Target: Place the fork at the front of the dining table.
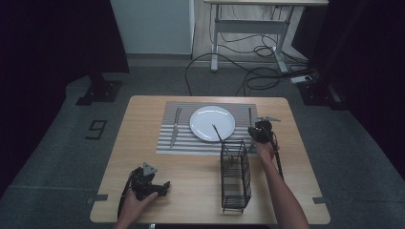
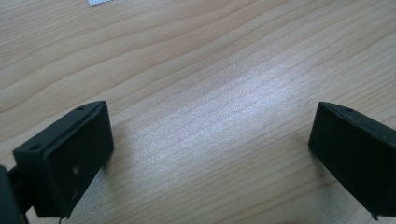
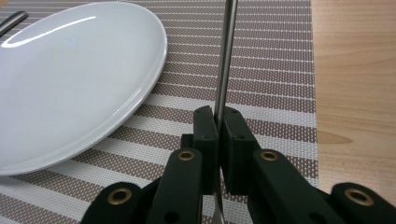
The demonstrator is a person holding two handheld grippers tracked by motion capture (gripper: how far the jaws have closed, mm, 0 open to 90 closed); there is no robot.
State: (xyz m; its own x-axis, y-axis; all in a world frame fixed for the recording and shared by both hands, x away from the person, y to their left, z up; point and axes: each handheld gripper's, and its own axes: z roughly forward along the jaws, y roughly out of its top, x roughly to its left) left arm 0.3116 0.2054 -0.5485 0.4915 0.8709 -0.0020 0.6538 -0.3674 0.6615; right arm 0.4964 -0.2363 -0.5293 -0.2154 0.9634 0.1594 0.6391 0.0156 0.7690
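Wooden table with a striped placemat [image 1: 184,144] up top, dark curtains all round, cables on the floor behind. We've got the right gripper [image 3: 217,126] clamped tight on the steel handle of a piece of cutlery [image 3: 226,56], probably a knife, though its working end is hard to make out. It sits over the right strip of the placemat, just beside the white plate [image 3: 70,79]. In the high view it runs along the right edge of the mat [image 1: 250,121].

Our left gripper [image 2: 205,154] is parked low over bare wood near the front left corner, jaws spread wide with nothing between them.

Looks to us like we're laying the setting: a fork [image 1: 175,126] already lies left of the plate, another utensil [image 1: 217,132] rests on the plate's rim, and the wire caddy [image 1: 236,176] stands in front.

Tips for this bit: keep the handle parallel to the mat stripes' cross direction, lower until it lies flat, then let go gently so it doesn't roll toward the plate. Don't clip the caddy on the way back.
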